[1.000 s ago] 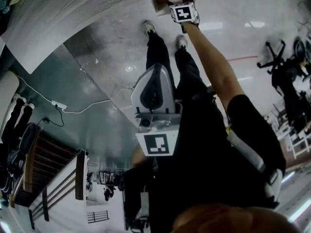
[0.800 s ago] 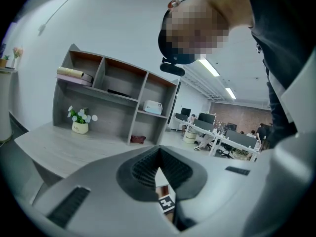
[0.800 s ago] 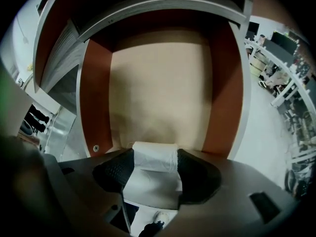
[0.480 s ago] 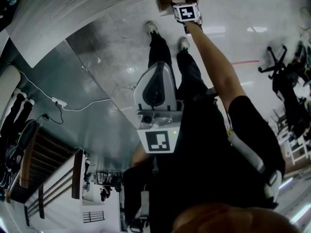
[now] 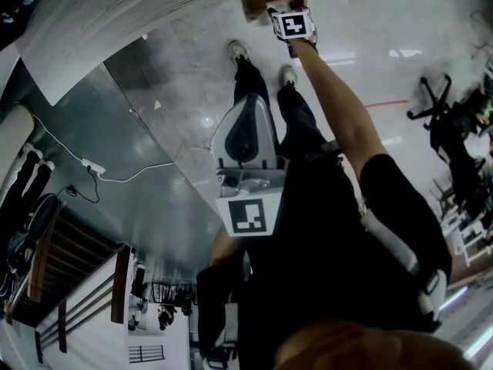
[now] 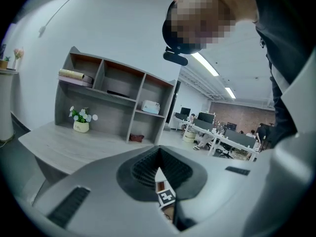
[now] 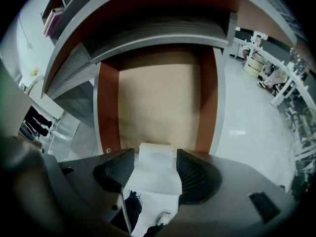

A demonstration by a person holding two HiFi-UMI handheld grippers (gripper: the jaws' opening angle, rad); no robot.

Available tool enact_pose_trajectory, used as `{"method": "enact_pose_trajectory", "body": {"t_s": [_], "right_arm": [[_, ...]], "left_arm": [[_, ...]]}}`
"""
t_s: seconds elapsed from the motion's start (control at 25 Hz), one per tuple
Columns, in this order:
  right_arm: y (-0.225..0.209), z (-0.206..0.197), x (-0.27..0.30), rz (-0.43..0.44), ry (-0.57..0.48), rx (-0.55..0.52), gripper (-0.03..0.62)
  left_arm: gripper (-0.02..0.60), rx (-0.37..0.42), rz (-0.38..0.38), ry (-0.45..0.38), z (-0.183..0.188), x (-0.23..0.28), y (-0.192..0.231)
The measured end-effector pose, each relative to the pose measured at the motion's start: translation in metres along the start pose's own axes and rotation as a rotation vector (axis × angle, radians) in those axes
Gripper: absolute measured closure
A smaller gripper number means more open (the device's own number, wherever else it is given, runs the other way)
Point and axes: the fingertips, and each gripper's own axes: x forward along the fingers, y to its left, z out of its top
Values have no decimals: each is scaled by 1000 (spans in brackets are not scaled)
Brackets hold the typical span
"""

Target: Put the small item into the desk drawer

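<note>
Right gripper clamped on white small item; open drawer at 12 o'clock. Left gripper jaws together, empty.

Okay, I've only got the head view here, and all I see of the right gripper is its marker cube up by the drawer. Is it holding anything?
Observer: Yes. In the right gripper view, the right gripper has its jaws closed on a small white item.
Operator: Is the drawer open far enough?
Observer: It looks so. The drawer shows a long stretch of tan bottom between reddish-brown side walls, and the item hangs in line with its near end.
Operator: And the left gripper, is it carrying something?
Observer: No. In the left gripper view, the left gripper has its jaws together with nothing between them.
</note>
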Motion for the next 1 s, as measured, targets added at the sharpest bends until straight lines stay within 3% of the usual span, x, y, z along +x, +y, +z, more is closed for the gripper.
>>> {"method": "enact_pose_trajectory", "body": {"t_s": [0.2, 0.4, 0.72, 1.0], "right_arm": [[-30, 12, -21, -103, -74, -57, 341], [-7, 2, -45, -24, -62, -19, 438], [3, -14, -91, -5, -68, -49, 580], [3, -38, -139, 16, -121, -72, 594]], "left_arm": [[591, 3, -1, 5, -2, -4, -17], [591, 20, 7, 9, -6, -9, -25], [591, 15, 16, -23, 1, -25, -53], [591, 19, 25, -71, 6, -52, -87]]}}
